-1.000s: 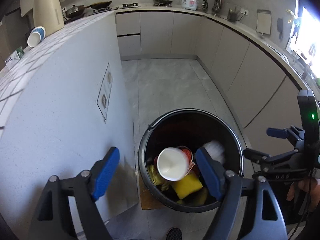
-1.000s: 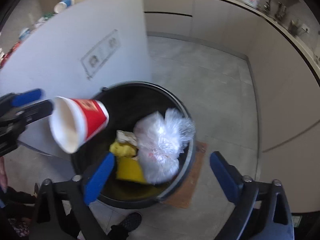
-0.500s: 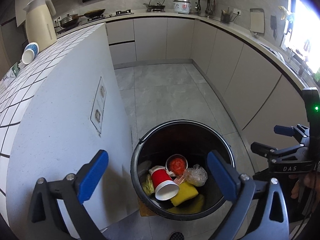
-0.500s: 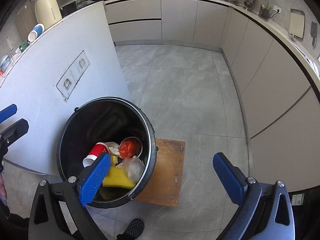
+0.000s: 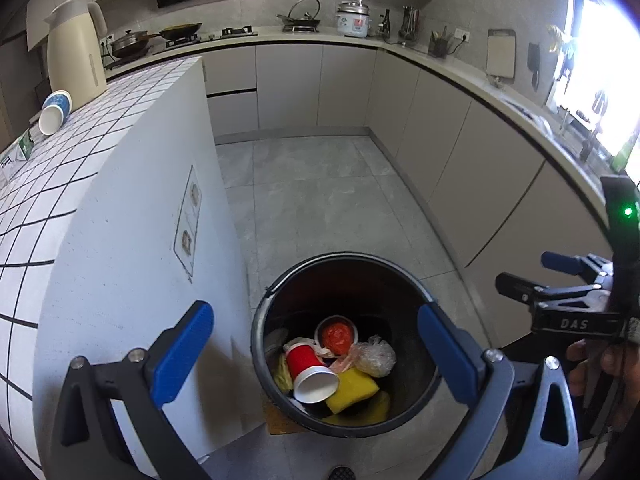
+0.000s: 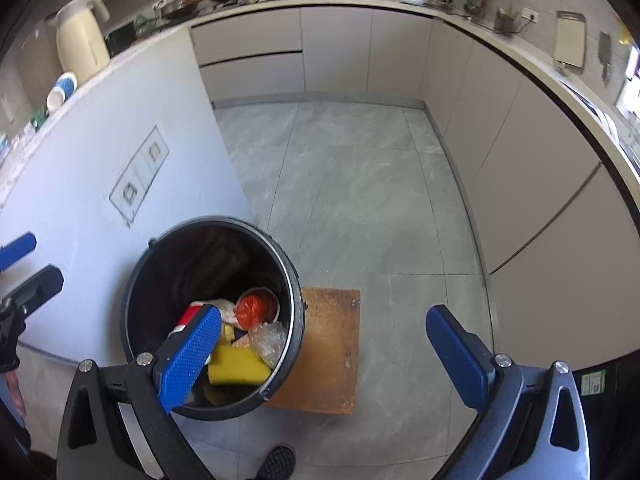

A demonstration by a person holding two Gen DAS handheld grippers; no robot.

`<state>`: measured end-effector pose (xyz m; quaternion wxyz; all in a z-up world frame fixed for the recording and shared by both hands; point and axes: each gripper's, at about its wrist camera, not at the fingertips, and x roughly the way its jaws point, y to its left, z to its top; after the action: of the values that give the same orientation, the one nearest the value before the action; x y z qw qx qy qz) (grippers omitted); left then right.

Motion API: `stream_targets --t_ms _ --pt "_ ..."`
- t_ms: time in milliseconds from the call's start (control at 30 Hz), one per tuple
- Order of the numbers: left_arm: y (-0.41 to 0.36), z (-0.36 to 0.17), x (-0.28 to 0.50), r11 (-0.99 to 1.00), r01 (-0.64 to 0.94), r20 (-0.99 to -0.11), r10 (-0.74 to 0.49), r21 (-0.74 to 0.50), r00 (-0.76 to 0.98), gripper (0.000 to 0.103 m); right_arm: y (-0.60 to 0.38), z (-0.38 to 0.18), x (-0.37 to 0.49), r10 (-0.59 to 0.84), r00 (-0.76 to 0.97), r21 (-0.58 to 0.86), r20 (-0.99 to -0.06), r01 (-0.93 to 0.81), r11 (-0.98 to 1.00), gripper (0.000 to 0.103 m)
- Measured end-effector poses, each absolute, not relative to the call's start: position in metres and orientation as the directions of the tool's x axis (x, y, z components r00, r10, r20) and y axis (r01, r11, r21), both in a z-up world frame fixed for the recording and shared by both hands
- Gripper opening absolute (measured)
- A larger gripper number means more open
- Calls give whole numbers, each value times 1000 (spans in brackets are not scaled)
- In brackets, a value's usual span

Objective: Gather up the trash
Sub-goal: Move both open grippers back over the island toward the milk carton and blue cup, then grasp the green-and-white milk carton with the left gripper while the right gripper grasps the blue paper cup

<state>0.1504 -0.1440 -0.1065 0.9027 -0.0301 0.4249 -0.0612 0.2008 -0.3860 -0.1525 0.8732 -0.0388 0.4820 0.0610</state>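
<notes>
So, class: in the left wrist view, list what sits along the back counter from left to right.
Cream thermos jug → lidded pan → frying pan → wok with tilted glass lid → rice cooker → dark bottle → cutting board.

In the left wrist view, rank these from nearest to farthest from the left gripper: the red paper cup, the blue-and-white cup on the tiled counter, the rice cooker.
1. Red paper cup: in the black bin just below the open left gripper.
2. Blue-and-white cup: lying on its side, far left on the tiled counter.
3. Rice cooker: on the back worktop, beyond the floor.
</notes>
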Motion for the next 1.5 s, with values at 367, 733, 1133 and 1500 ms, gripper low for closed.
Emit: stream_targets --t_ms 367,733,1133,1500 --pt "-127 -54 132 993 71 -699 -119 -97 705 103 -371 -105 188 51 578 7 -814 -77 997 103" --pt "-35 -34 116 995 -78 -687 20 -54 727 103 -296 -51 173 96 641 -3 -761 -152 988 103" --pt "109 -24 97 961 -237 -645 90 -145 759 102 -166 -16 173 215 652 19 -727 -294 956 103" --pt "218 -19 124 959 -271 -657 154 -79 738 102 -54 2 179 191 673 -19 -715 -292 956 103"
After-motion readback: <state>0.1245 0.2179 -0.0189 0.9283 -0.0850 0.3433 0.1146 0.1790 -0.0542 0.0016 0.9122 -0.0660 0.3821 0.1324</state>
